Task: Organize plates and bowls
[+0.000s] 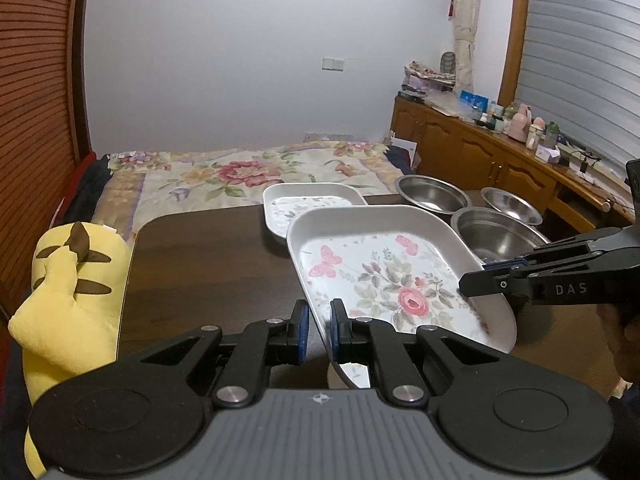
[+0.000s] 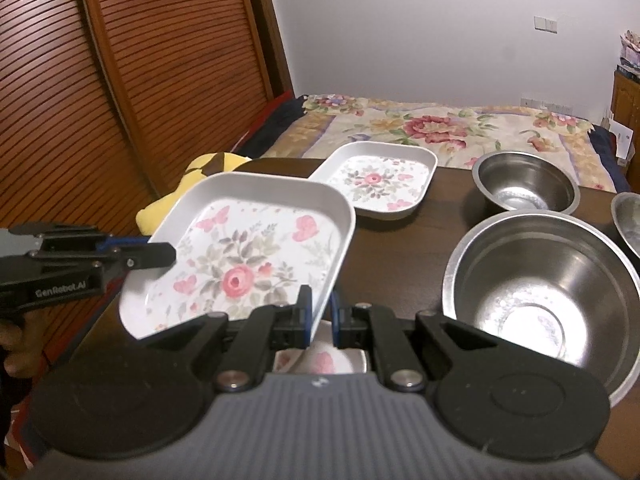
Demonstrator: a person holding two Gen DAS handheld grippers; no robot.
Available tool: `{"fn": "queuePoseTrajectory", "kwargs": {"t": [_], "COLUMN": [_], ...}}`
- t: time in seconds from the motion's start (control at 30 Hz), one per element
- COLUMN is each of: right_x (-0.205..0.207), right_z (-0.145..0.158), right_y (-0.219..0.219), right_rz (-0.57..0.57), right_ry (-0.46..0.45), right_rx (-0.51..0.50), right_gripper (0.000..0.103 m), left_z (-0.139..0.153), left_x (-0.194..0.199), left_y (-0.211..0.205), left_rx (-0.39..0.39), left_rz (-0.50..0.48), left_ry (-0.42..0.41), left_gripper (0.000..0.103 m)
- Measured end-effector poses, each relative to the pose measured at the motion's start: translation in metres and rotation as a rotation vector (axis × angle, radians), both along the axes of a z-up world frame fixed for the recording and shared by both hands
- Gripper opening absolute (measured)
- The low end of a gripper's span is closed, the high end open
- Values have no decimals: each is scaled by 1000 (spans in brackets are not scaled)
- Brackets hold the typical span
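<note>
You hold one floral tray [image 1: 384, 280] between both grippers, lifted clear of the dark wood-grain table [image 1: 208, 264] and tilted. The tray is a rounded rectangle with a raised, smooth pale rim and a printed base of pink roses and butterflies.

Left gripper [image 1: 319, 330]: jaws clamped on the tray's near-left rim, the thin wall pinched between the blue pads. Right gripper [image 2: 320, 320]: jaws clamped on the opposite rim, the wall edge-on between its pads. Each gripper is black, with hinged linkage arms and a ribbed grey body.

A second tray [image 2: 380, 180] of the same shape and print lies flat on the table, beyond the held tray. Directly beneath the right gripper's fingers, part of another floral dish [image 2: 324, 360] shows; its shape cannot be told.

To the right of the right gripper sits a large bowl [image 2: 540, 292], round, polished steel. A smaller bowl [image 2: 526, 184] stands beyond it, and a third bowl [image 2: 630, 220] shows at the frame edge. A yellow plush [image 1: 72, 300] leans at the table's left edge.
</note>
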State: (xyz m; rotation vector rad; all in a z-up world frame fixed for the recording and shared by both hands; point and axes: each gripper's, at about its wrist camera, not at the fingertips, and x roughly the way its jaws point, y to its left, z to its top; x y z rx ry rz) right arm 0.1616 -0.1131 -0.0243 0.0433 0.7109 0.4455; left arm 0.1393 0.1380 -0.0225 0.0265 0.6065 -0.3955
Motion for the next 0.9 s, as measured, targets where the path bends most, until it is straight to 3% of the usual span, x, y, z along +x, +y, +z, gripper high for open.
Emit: {"fn": "queuePoseTrajectory", "kwargs": {"t": [0.47, 0.9], "right_x": [-26, -44], "right_z": [-20, -42], "right_y": [-21, -28], "right_rz": [28, 10], "right_ry": [41, 57], "right_rx": [37, 45], "right_gripper": [11, 11], "left_z": [-23, -38], "left_x": [-28, -43], "left_y": [-8, -21], "left_rx": [-46, -4], "left_rz": [-16, -9], "left_ry": [57, 61], "left_gripper": [12, 12]}}
